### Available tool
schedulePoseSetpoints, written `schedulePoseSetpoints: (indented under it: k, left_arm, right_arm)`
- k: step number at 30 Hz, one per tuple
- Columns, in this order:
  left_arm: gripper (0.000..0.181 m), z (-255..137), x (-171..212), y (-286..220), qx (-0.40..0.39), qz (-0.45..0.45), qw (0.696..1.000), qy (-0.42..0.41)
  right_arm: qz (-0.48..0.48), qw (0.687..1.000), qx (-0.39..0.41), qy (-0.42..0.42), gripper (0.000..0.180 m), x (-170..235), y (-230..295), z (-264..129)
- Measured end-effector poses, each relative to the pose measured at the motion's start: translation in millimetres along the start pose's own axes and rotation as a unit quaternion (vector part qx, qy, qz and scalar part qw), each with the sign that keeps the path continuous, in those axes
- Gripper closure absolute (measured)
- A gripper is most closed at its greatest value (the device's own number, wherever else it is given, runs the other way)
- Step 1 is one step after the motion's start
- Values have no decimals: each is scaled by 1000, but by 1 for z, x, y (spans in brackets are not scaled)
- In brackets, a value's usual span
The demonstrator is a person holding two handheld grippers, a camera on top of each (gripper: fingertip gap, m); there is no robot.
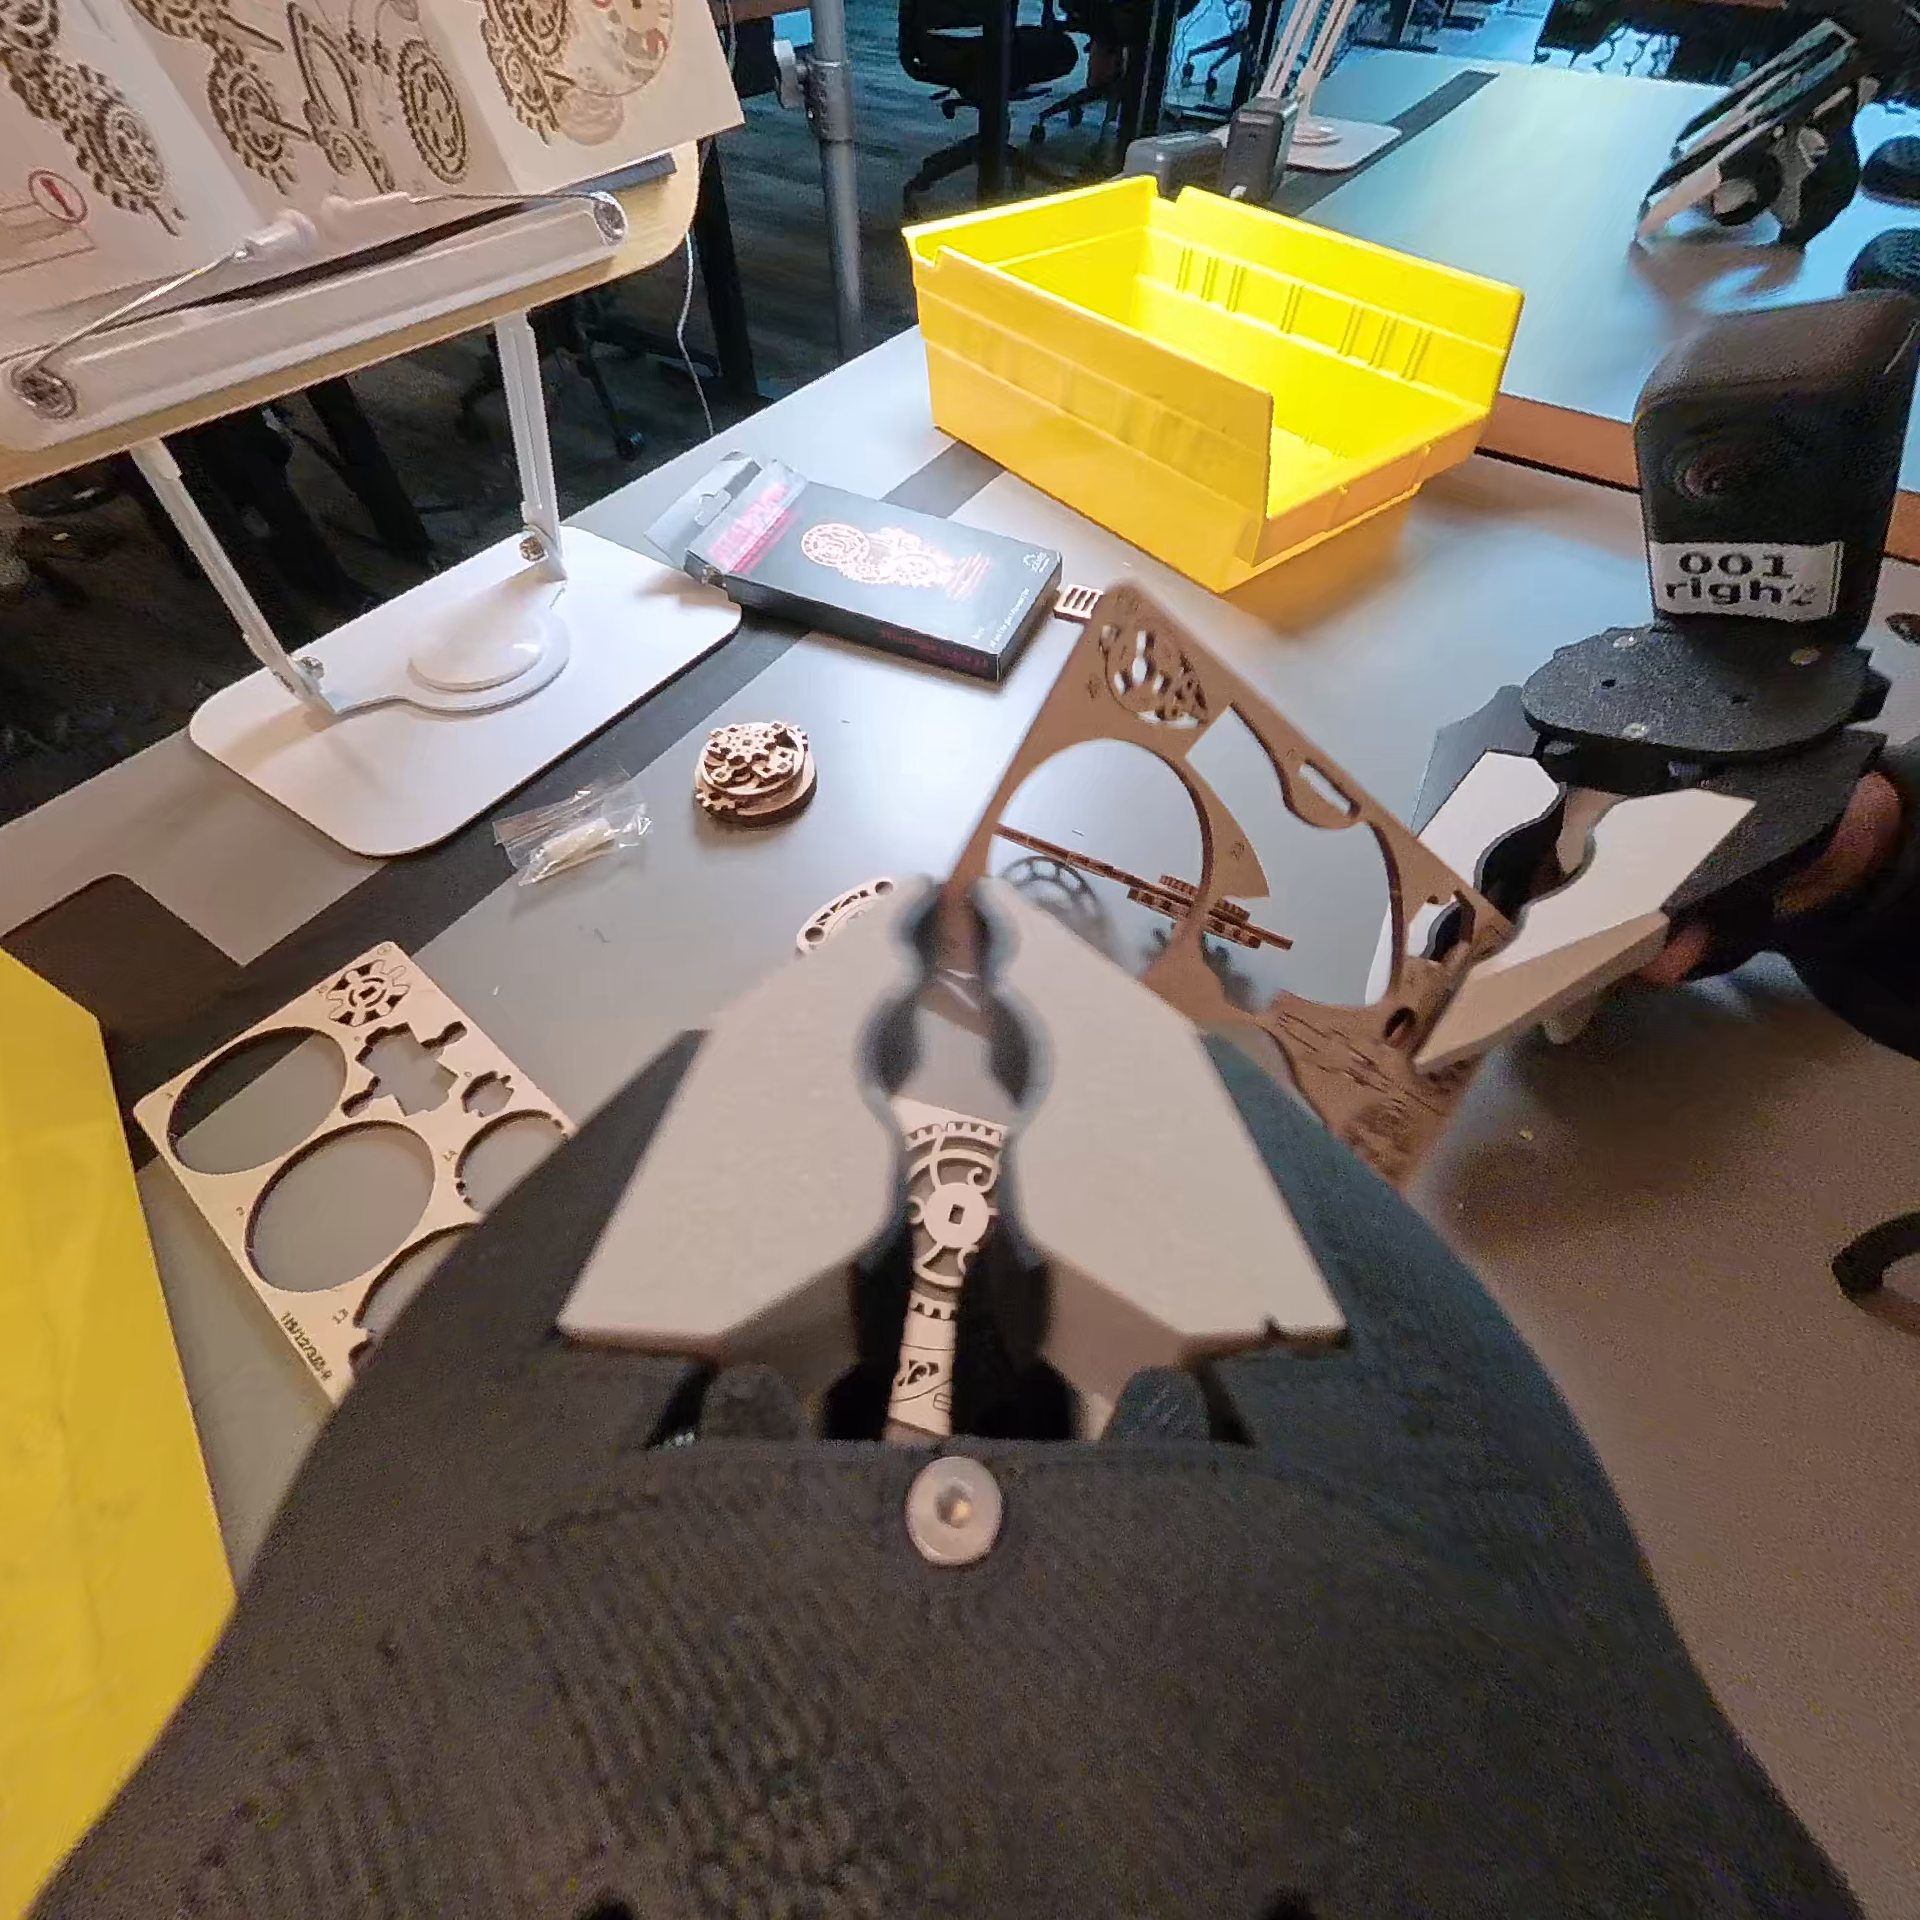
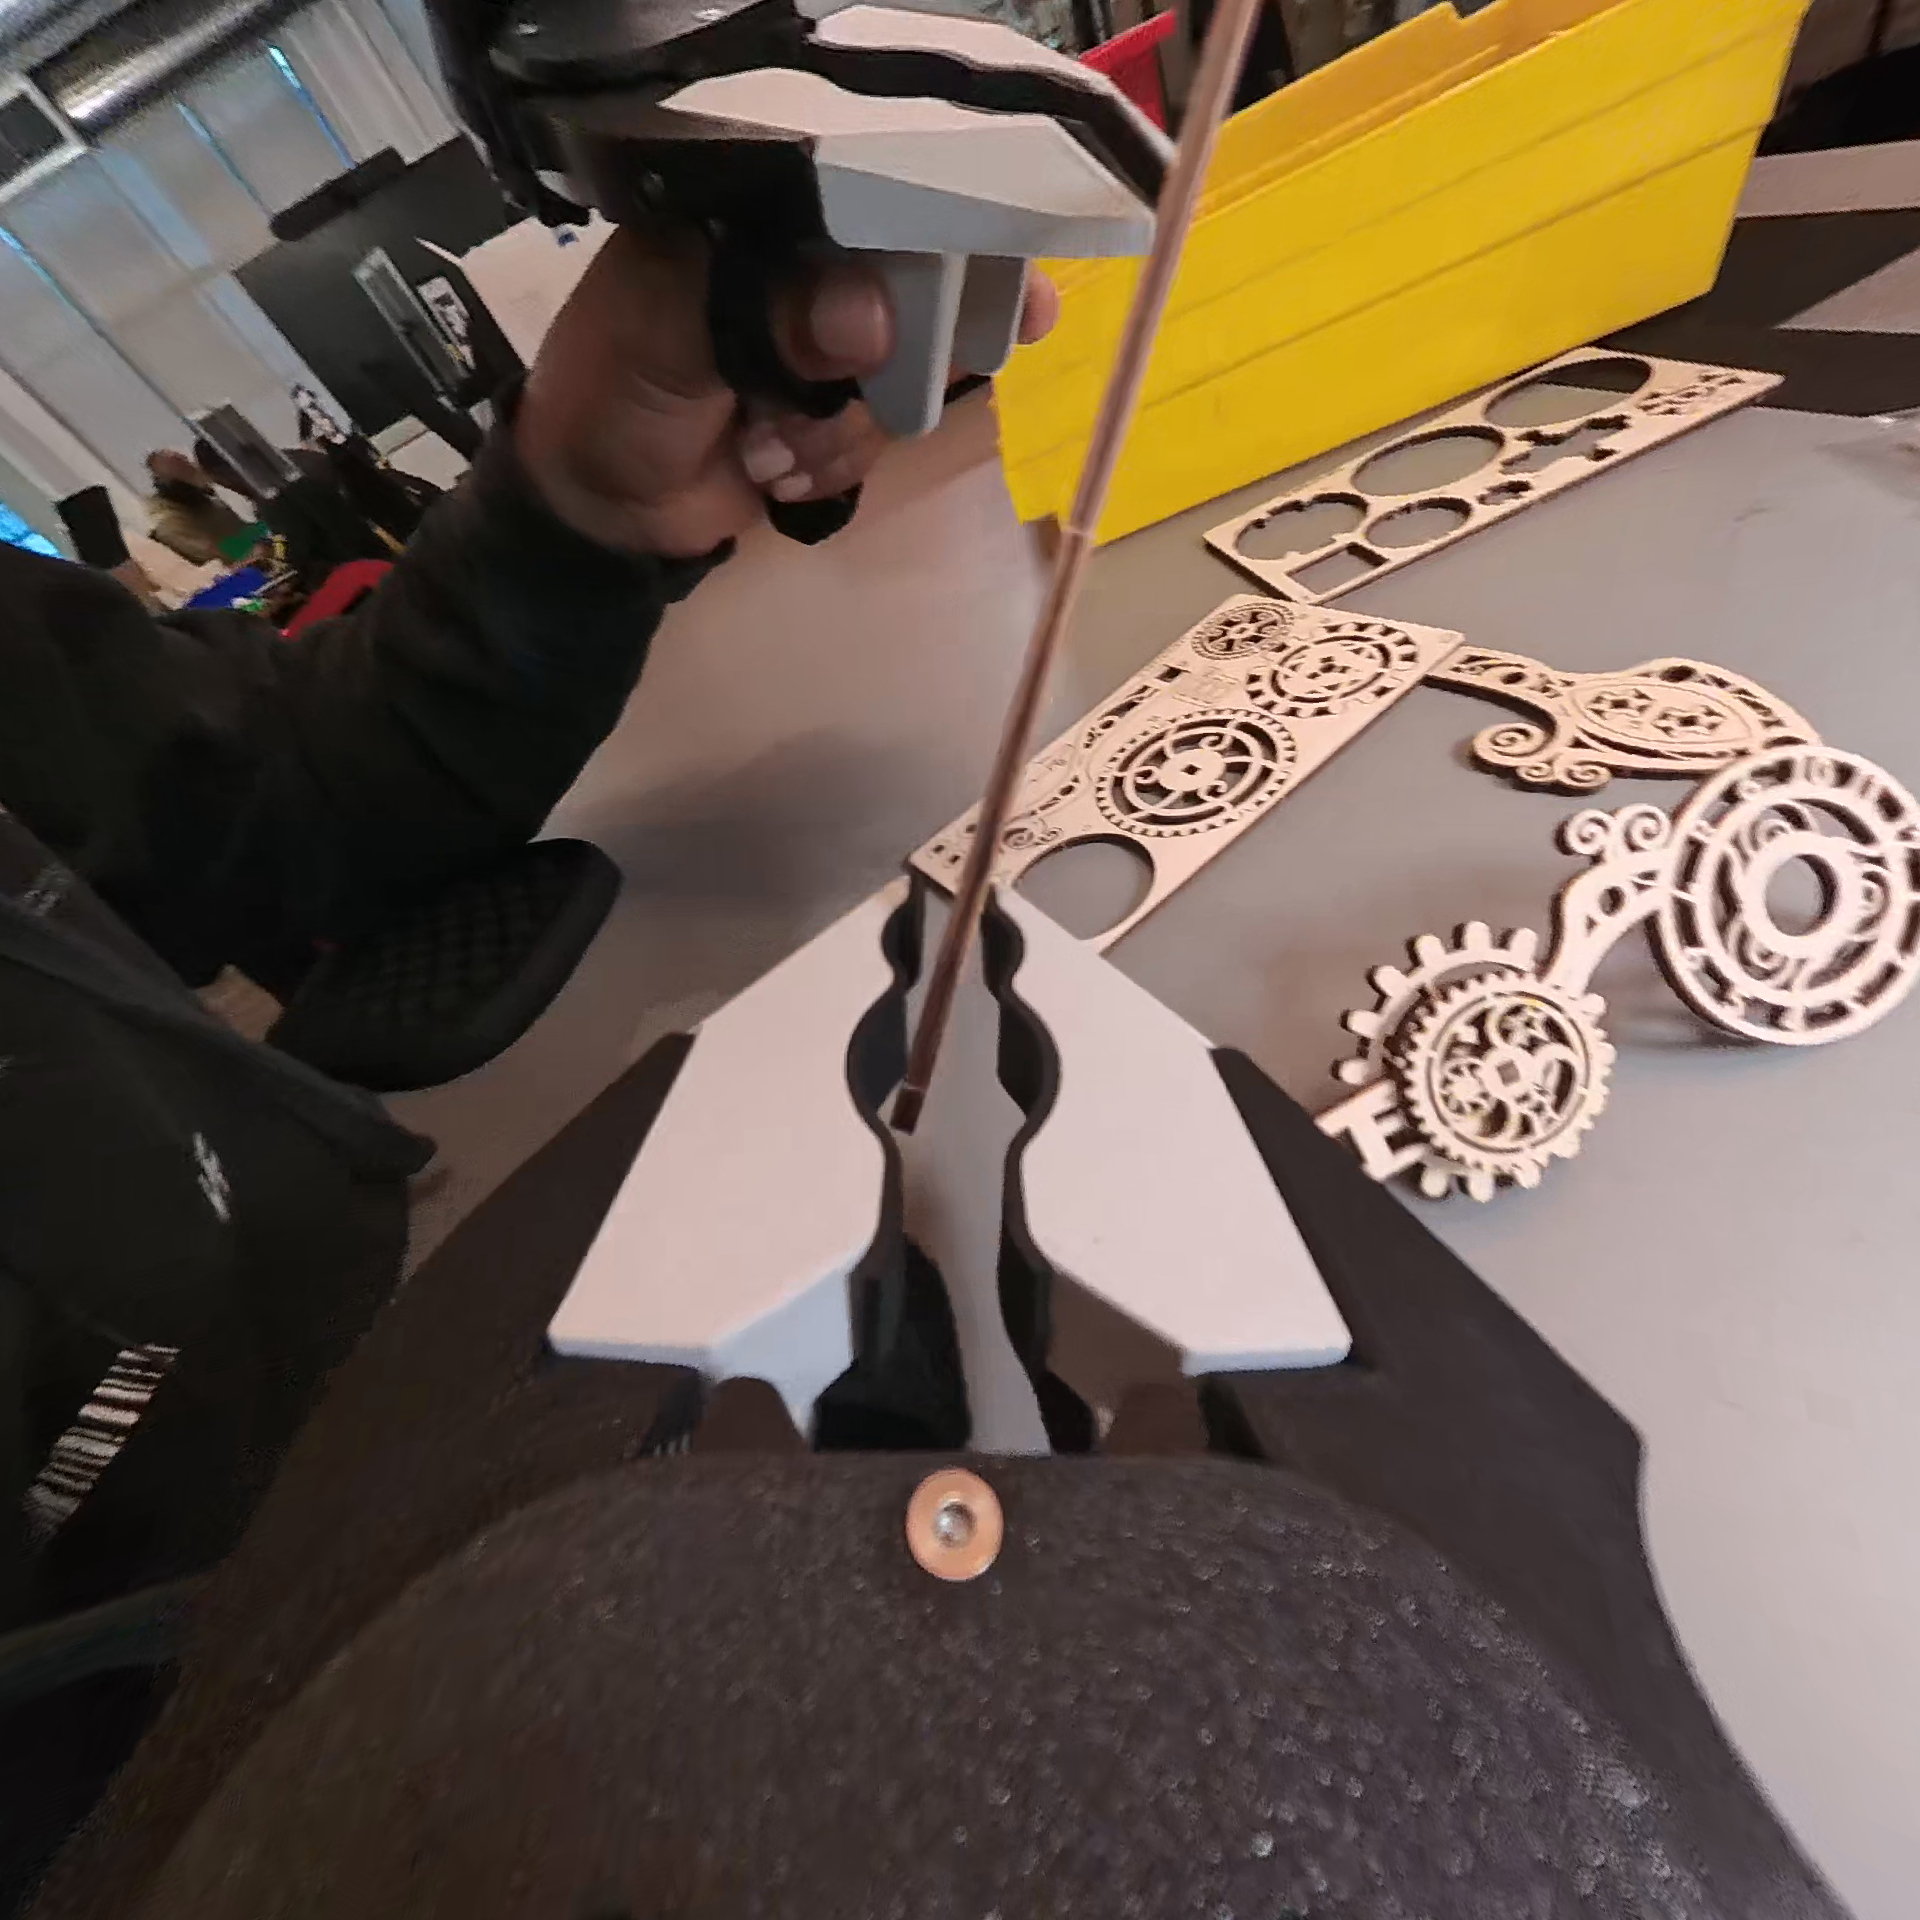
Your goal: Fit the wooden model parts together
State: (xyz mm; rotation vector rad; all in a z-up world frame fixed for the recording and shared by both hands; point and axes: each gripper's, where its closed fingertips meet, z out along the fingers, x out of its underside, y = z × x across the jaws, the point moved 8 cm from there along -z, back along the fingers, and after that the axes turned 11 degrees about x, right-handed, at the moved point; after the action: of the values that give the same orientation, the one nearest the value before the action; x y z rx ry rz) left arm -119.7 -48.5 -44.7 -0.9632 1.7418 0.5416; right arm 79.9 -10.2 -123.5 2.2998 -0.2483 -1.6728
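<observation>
My left gripper (image 1: pixel 951 914) is shut on one corner of a thin brown wooden part sheet (image 1: pixel 1195 831) with large round cut-outs, held tilted above the grey table (image 1: pixel 644 935). My right gripper (image 2: pixel 956 914) is slightly open, its fingers either side of the sheet's opposite edge with a small gap showing. In the right wrist view the sheet (image 2: pixel 1039 644) shows edge-on as a thin strip running up to the left gripper (image 2: pixel 1132 177). The right gripper also shows in the left wrist view (image 1: pixel 1507 914). A part-built gear model (image 2: pixel 1558 987) lies on the table.
A yellow bin (image 1: pixel 1195 364) stands at the back. A black box (image 1: pixel 883 582), a small round gear assembly (image 1: pixel 753 774), a plastic bag (image 1: pixel 571 831) and an emptied sheet (image 1: pixel 343 1143) lie around. A white stand (image 1: pixel 468 707) holds the instruction booklet. Another gear sheet (image 2: pixel 1195 758) lies flat. My right fingertips sit around 12 cm from my left ones.
</observation>
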Motion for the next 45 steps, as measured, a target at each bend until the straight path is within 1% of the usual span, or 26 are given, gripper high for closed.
schedulePoseSetpoints:
  k: [1, 5, 7, 11, 13, 15, 17, 18, 20, 22, 23, 24, 27, 30, 33, 35, 38, 40, 43, 45]
  left_arm:
    - [181, 0, -1, -1, 6, -1, 1000, -9]
    - [181, -2, -1, -1, 19, -16, 1000, -16]
    - [181, -6, -3, -3, 32, -14, 999, -36]
    - [151, -24, -9, 0, 33, -26, 994, -103]
    - [133, -29, -5, 1, 50, -58, 988, -134]
    - [125, -28, 2, -2, 80, -110, 977, -166]
    - [124, -19, 13, -12, 133, -167, 957, -196]
    - [124, -12, 19, -20, 163, -196, 945, -207]
    - [132, 6, 28, -38, 234, -243, 914, -224]
    - [140, 26, 33, -54, 288, -280, 886, -231]
    - [145, 35, 33, -61, 312, -289, 876, -229]
    - [150, 42, 32, -68, 327, -287, 871, -228]
    - [165, 57, 26, -79, 321, -246, 884, -232]
    - [178, 62, 26, -79, 291, -218, 900, -238]
    - [179, 61, 32, -77, 290, -213, 902, -237]
    - [179, 60, 33, -77, 291, -212, 902, -239]
    - [179, 56, 35, -77, 284, -188, 912, -230]
    - [179, 53, 36, -76, 283, -174, 916, -226]
    - [180, 50, 37, -74, 286, -175, 913, -232]
    - [179, 49, 37, -74, 285, -165, 916, -228]
  right_arm:
    - [0, 1000, 4, 1, 173, 1, -2, 0]
    - [8, 1000, 6, -10, 177, -2, -4, -4]
    - [10, 1000, 1, -12, 177, -2, -3, -5]
    - [50, 998, -23, -32, 179, -6, -5, -11]
    - [71, 996, -32, -48, 179, -8, -8, -15]
    - [104, 991, -51, -73, 179, -12, -10, -20]
    - [139, 982, -76, -107, 179, -17, -12, -25]
    - [155, 976, -88, -124, 179, -19, -13, -28]
    - [183, 966, -104, -150, 179, -23, -16, -32]
    - [204, 958, -119, -166, 180, -24, -17, -34]
    - [213, 954, -124, -173, 180, -25, -18, -34]
    - [221, 950, -128, -181, 180, -26, -18, -35]
    - [232, 944, -133, -192, 180, -27, -19, -36]
    - [226, 945, -131, -197, 179, -27, -19, -38]
    - [204, 954, -112, -190, 180, -25, -17, -36]
    - [202, 955, -114, -187, 180, -25, -16, -34]
    - [188, 959, -112, -181, 179, -24, -15, -32]
    - [166, 965, -106, -176, 177, -24, -13, -31]
    - [144, 968, -105, -176, 172, -25, -12, -32]
    - [135, 970, -99, -174, 177, -25, -13, -33]
